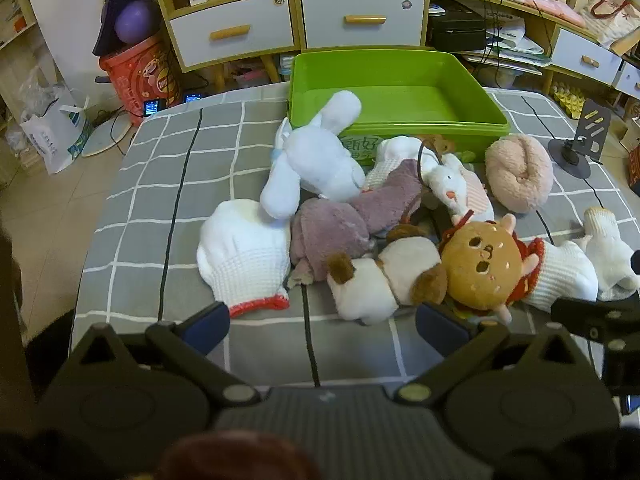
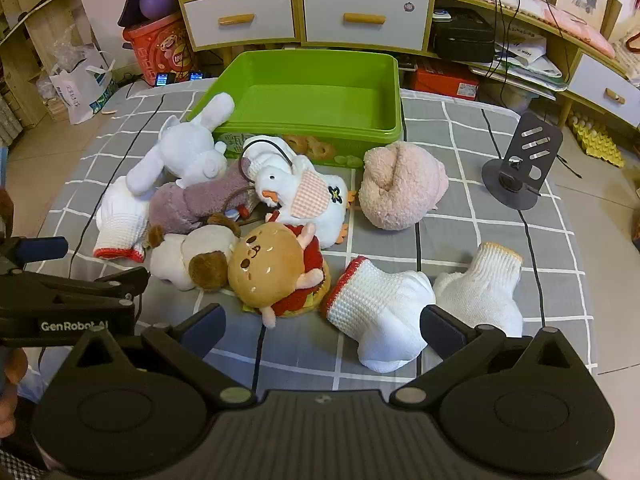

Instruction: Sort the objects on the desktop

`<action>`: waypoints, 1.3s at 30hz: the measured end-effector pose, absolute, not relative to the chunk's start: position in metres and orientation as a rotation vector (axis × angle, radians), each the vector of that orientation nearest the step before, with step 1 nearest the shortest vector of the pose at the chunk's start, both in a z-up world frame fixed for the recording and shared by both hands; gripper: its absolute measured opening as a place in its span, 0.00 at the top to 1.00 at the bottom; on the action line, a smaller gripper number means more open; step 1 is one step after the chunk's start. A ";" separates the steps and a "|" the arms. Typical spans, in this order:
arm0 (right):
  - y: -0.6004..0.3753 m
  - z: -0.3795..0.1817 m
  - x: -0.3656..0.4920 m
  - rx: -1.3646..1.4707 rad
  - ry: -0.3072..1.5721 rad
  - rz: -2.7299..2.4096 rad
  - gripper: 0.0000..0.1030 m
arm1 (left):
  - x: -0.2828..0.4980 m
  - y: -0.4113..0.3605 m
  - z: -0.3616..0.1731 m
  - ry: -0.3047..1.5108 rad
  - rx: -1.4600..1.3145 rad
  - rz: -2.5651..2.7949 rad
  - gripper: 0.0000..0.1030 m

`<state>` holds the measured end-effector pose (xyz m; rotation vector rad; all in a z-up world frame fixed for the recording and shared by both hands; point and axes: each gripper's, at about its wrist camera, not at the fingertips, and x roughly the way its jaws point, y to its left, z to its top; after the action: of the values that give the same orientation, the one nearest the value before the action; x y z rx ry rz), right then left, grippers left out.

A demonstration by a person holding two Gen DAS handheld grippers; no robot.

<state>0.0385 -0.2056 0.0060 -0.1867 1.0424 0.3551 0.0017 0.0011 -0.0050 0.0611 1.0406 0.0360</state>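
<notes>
An empty green bin (image 1: 394, 92) (image 2: 312, 92) stands at the far side of the grey checked table. In front of it lies a heap of plush toys: a pale blue rabbit (image 1: 316, 160) (image 2: 184, 152), a purple plush (image 1: 344, 220) (image 2: 196, 200), a white duck (image 2: 304, 196) (image 1: 452, 184), a brown-eared white dog (image 1: 380, 280) (image 2: 192, 256), a burger plush (image 1: 480, 264) (image 2: 272, 268) and a pink plush (image 1: 520, 172) (image 2: 400, 188). White knitted gloves lie around them (image 1: 244, 256) (image 2: 376, 312). My left gripper (image 1: 322, 320) is open and empty before the dog. My right gripper (image 2: 322, 324) is open and empty at a red-cuffed glove.
A black phone stand (image 2: 520, 164) (image 1: 580, 140) stands at the table's right. Another white glove (image 2: 484, 284) lies right of the red-cuffed one. Drawers and cluttered shelves (image 1: 236, 32) stand behind the table. A red bucket (image 1: 136, 76) and bags sit on the floor at left.
</notes>
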 end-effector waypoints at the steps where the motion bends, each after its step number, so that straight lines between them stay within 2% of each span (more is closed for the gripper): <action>1: -0.206 0.006 0.038 -0.187 1.042 0.355 0.00 | 0.002 0.002 -0.005 1.042 0.060 0.036 0.00; 39: -0.208 0.003 0.039 -0.192 1.046 0.352 0.00 | 0.005 0.011 -0.008 1.060 0.048 0.061 0.00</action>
<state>0.0394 -0.2080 0.0028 -0.1924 1.0461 0.3521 0.0046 0.0113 -0.0082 0.0478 1.0596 0.0610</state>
